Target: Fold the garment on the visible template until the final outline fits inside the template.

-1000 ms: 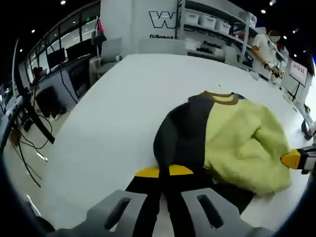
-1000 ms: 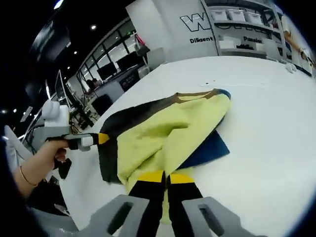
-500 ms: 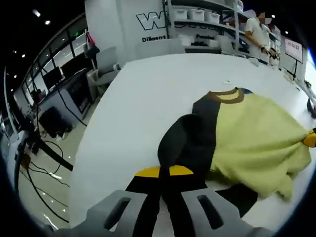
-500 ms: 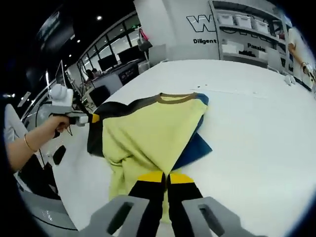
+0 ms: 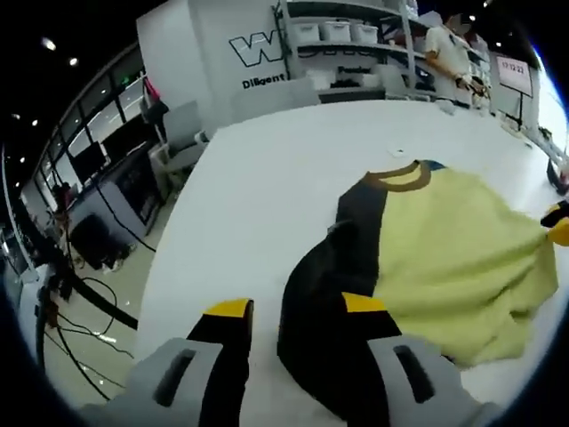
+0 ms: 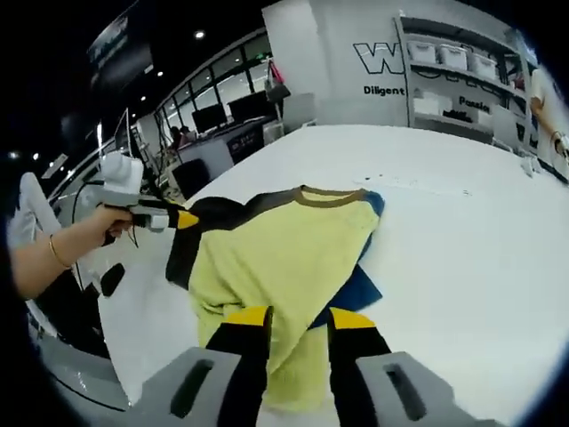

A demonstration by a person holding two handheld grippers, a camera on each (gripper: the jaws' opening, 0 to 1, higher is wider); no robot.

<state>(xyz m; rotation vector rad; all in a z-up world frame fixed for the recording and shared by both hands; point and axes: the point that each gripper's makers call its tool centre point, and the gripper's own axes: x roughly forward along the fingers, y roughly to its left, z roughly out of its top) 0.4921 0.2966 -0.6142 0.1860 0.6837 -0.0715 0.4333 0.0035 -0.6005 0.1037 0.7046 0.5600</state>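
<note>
A garment lies on the white table (image 5: 267,178), with a yellow-green body (image 5: 453,258), a dark side panel (image 5: 324,285) and a brown collar (image 5: 397,176). My left gripper (image 5: 297,307) stands open over the dark panel's near end, which lies between its jaws. In the right gripper view, my right gripper (image 6: 299,318) is open above the yellow-green hem (image 6: 276,258). A blue template (image 6: 360,289) pokes out from under the garment on its right. A hand holds the left gripper (image 6: 169,218) at the dark edge. The right gripper's yellow tip (image 5: 560,229) shows at the right edge.
The table (image 6: 462,267) stretches wide and white to the right of the garment. Its left edge drops to a floor with cables (image 5: 80,311). Shelves with bins (image 5: 338,36) and a standing person (image 5: 444,49) are at the back, and desks with monitors (image 6: 222,116) at the far left.
Both grippers were shut on the garment half a second ago and now stand open. The released cloth has settled flatter on the table.
</note>
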